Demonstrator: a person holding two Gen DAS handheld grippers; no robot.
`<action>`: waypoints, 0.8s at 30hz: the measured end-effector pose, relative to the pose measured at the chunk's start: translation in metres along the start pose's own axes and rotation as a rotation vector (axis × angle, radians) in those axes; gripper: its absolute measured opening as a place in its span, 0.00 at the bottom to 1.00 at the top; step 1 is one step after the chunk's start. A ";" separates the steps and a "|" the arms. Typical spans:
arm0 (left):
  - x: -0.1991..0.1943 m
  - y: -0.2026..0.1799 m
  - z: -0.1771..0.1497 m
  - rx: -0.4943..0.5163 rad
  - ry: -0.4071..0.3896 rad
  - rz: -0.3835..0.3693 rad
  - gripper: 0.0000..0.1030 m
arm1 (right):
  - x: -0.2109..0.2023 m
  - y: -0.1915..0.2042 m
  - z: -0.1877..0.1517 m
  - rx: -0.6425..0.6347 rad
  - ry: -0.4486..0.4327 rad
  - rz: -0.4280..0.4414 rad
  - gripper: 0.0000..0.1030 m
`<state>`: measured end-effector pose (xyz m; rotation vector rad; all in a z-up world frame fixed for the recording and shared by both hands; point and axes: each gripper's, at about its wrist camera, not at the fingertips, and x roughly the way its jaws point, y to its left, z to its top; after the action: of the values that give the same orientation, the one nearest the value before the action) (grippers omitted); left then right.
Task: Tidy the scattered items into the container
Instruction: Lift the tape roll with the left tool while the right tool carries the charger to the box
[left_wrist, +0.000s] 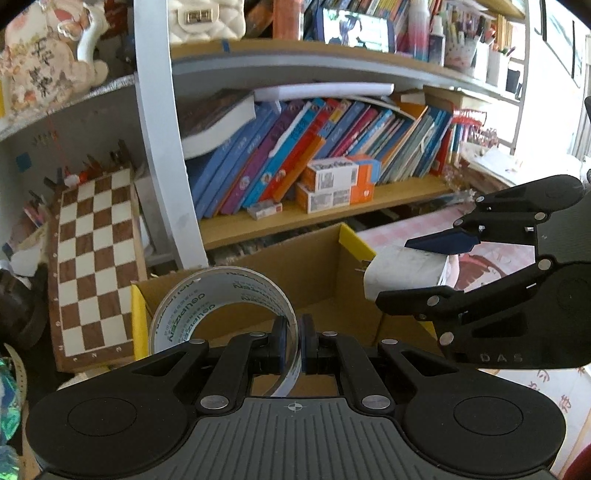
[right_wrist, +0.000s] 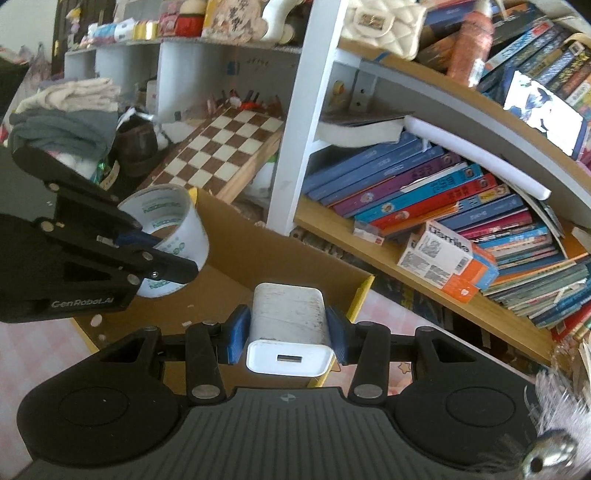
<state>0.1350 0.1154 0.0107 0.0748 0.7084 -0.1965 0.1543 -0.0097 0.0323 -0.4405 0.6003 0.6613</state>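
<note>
My left gripper (left_wrist: 292, 343) is shut on the rim of a clear tape roll (left_wrist: 221, 306) with green print and holds it above the open cardboard box (left_wrist: 306, 266). The roll also shows in the right wrist view (right_wrist: 168, 236), with the left gripper (right_wrist: 155, 254) clamped on it. My right gripper (right_wrist: 290, 328) is shut on a white USB charger block (right_wrist: 290, 325), held over the box's near right corner (right_wrist: 354, 291). In the left wrist view the right gripper (left_wrist: 424, 269) holds the charger (left_wrist: 406, 273) at the box's right edge.
A chessboard (left_wrist: 92, 266) leans against the shelf left of the box. A bookshelf with books (left_wrist: 314, 147) and small boxes (left_wrist: 332, 184) stands behind it. The box sits on a pink checked cloth (left_wrist: 413, 225). Folded clothes (right_wrist: 62, 110) are piled at the far left.
</note>
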 end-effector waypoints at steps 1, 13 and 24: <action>0.004 0.001 0.000 -0.004 0.008 -0.001 0.06 | 0.003 0.000 0.000 -0.007 0.005 0.004 0.41; 0.047 0.009 -0.001 -0.042 0.110 -0.013 0.06 | 0.051 0.006 -0.006 -0.125 0.084 0.055 0.41; 0.081 0.016 -0.003 -0.057 0.217 -0.011 0.06 | 0.085 0.019 -0.007 -0.292 0.147 0.107 0.42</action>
<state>0.1962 0.1188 -0.0448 0.0387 0.9306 -0.1799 0.1924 0.0367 -0.0311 -0.7378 0.6726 0.8283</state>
